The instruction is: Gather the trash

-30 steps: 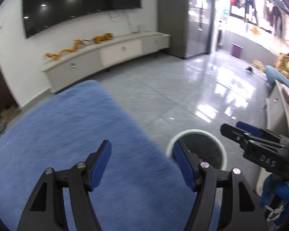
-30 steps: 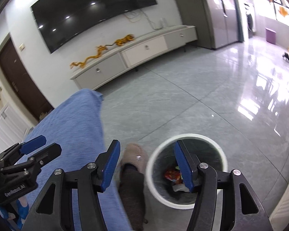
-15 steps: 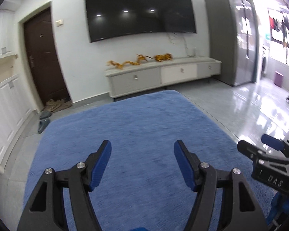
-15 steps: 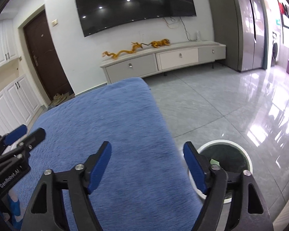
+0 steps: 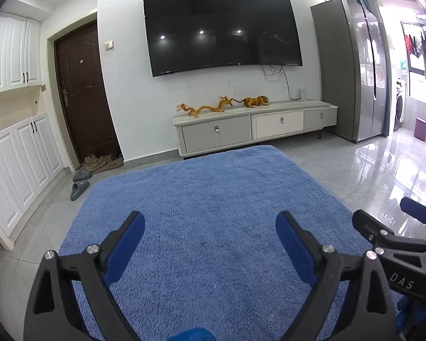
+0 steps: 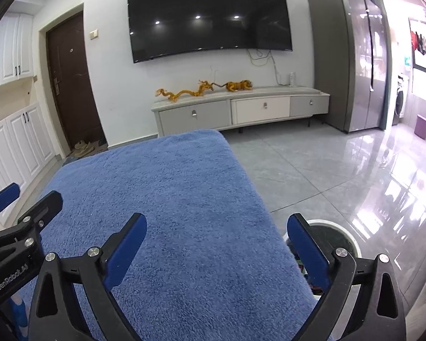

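My left gripper (image 5: 210,233) is open and empty above a blue fluffy cloth (image 5: 213,199). My right gripper (image 6: 217,234) is open and empty above the same cloth (image 6: 170,184), near its right edge. A white-rimmed trash bin (image 6: 346,236) stands on the floor at the lower right, partly hidden behind my right finger, with some trash inside. The right gripper also shows in the left wrist view (image 5: 389,227), and the left gripper in the right wrist view (image 6: 22,207). No loose trash shows on the cloth.
A grey TV cabinet (image 5: 255,125) with golden dragon figures (image 5: 204,108) stands under a wall TV (image 5: 221,28). A dark door (image 5: 82,91), slippers (image 5: 79,187) and white cupboards (image 5: 14,164) are at the left. A grey fridge (image 5: 352,65) and glossy tiled floor (image 6: 326,164) are at the right.
Both grippers have lifted and swung left from the trash bin to face the TV wall over the blue cloth. The bin has left the left wrist view. Both stayed open.
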Action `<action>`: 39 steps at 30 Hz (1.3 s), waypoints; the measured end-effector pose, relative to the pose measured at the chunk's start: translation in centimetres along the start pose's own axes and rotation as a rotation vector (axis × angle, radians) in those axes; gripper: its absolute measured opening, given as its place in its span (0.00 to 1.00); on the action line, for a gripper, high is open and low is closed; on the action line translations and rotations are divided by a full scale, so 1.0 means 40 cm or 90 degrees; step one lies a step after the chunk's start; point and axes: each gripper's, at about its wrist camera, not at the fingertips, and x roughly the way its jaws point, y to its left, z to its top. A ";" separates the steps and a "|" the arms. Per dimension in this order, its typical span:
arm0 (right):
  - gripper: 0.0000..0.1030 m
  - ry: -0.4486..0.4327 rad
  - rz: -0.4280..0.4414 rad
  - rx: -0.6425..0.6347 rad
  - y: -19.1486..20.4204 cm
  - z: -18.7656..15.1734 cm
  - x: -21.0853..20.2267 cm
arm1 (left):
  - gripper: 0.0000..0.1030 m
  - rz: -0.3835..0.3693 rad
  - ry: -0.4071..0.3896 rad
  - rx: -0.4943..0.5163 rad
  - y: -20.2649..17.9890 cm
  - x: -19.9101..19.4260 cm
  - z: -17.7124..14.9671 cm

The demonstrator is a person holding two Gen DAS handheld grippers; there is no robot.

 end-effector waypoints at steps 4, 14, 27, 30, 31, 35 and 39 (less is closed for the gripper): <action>0.95 -0.001 -0.015 0.020 -0.030 -0.003 -0.004 | 0.93 0.002 -0.004 0.002 -0.009 -0.013 -0.006; 0.95 -0.010 -0.071 0.052 -0.107 -0.019 -0.005 | 0.93 -0.019 0.000 0.011 -0.052 -0.018 -0.013; 0.95 -0.026 -0.195 0.074 -0.262 0.004 -0.013 | 0.94 -0.084 0.018 0.059 -0.231 0.043 0.022; 0.95 -0.025 -0.216 0.079 -0.295 0.012 -0.006 | 0.94 -0.095 0.023 0.063 -0.262 0.065 0.030; 0.95 -0.022 -0.225 0.081 -0.307 0.014 -0.001 | 0.94 -0.099 0.026 0.063 -0.270 0.072 0.032; 0.95 -0.013 -0.244 0.087 -0.336 0.010 0.012 | 0.94 -0.106 0.029 0.065 -0.293 0.097 0.036; 0.95 -0.008 -0.256 0.084 -0.350 0.018 0.027 | 0.98 -0.108 0.032 0.067 -0.313 0.118 0.045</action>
